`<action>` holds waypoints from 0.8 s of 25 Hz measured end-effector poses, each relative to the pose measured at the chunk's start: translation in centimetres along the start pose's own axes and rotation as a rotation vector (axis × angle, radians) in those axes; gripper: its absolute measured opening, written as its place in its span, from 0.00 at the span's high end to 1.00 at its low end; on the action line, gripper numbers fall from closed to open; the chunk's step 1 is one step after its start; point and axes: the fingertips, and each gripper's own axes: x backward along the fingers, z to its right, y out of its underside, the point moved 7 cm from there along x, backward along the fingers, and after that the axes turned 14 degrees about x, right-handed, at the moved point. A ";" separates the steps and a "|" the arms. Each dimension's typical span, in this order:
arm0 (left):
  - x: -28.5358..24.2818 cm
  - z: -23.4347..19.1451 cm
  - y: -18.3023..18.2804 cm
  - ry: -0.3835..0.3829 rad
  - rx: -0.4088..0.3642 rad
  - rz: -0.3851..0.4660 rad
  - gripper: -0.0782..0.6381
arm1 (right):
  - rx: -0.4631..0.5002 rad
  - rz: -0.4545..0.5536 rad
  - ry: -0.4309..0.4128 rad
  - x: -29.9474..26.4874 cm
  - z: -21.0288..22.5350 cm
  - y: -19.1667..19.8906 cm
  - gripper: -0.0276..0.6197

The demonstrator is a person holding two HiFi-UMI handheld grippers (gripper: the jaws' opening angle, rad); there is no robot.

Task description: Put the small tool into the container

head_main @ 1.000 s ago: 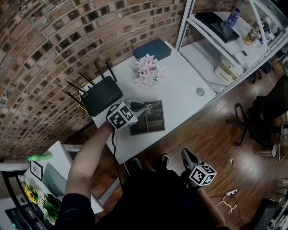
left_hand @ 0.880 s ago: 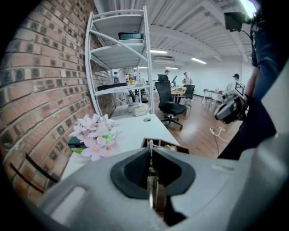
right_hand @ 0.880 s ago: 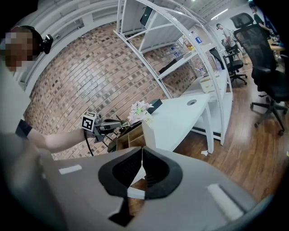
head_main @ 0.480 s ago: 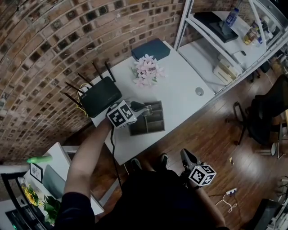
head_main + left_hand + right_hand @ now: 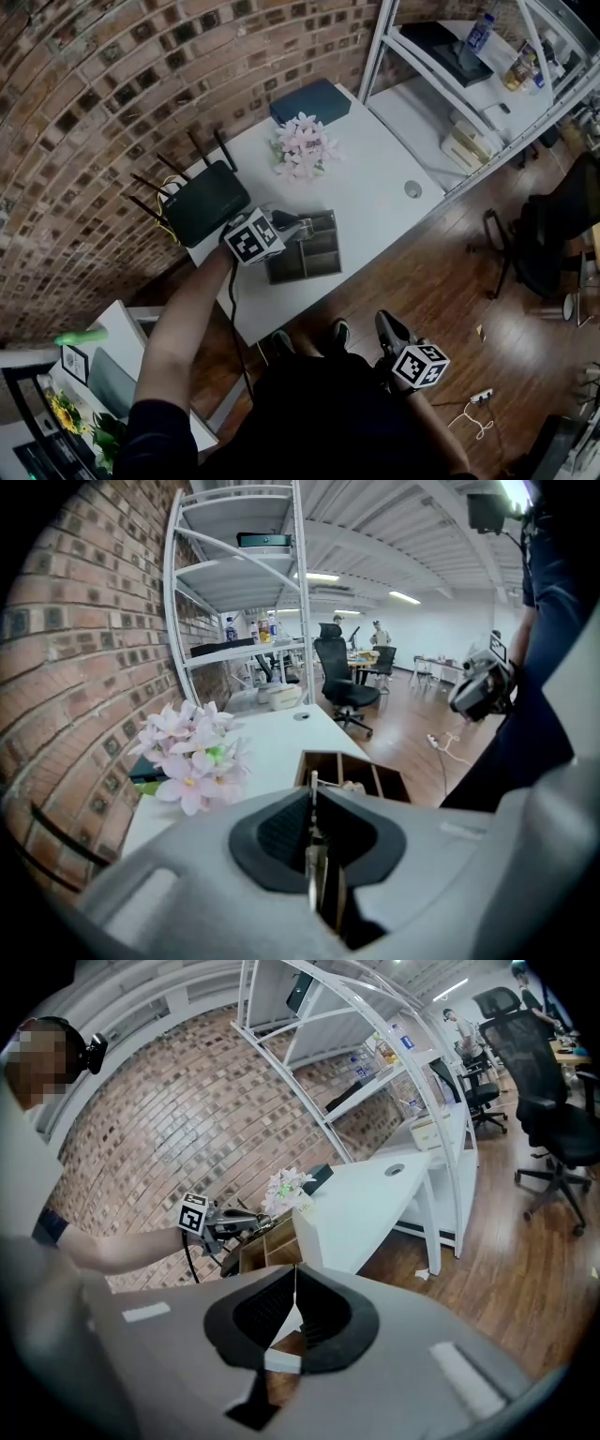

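Observation:
My left gripper [image 5: 302, 225] hangs over the near-left part of the grey, partitioned container [image 5: 317, 263] on the white table [image 5: 375, 202]. In the left gripper view its pads [image 5: 281, 832] are shut on the small tool [image 5: 313, 853], a thin metal piece standing on edge. The tool's tip points at the container's open compartments [image 5: 361, 772]. My right gripper [image 5: 386, 326] stays low beside the person's legs, off the table, with its jaws shut [image 5: 295, 1290] and nothing in them. From there I see the left gripper [image 5: 246, 1221] above the container [image 5: 267, 1241].
A black router with antennas [image 5: 202, 202] sits left of the container. Behind it are pink flowers [image 5: 305, 145] and a dark blue box [image 5: 309, 101]. A small round disc [image 5: 412, 189] lies at the table's right end, next to a white shelf rack [image 5: 450, 94]. An office chair [image 5: 553, 234] stands on the wood floor.

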 end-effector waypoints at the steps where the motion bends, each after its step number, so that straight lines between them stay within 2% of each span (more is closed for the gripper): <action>1: -0.1 -0.1 0.0 -0.004 -0.002 0.001 0.86 | 0.001 -0.001 -0.001 -0.1 0.0 0.0 0.94; 6: -0.6 -0.9 0.2 -0.055 -0.027 -0.004 0.85 | 0.003 -0.006 -0.010 -0.4 -0.1 -0.2 0.94; 11: -1.3 -1.3 1.0 -0.123 0.034 -0.015 0.84 | 0.006 -0.011 -0.018 -0.7 0.0 -0.2 0.94; 15: -1.5 -1.6 1.4 -0.144 0.074 -0.014 0.82 | 0.009 -0.018 -0.027 -0.8 0.0 -0.2 0.94; 20: -1.7 -1.7 1.8 -0.164 0.088 -0.012 0.80 | 0.005 -0.025 -0.036 -1.0 0.2 -0.2 0.94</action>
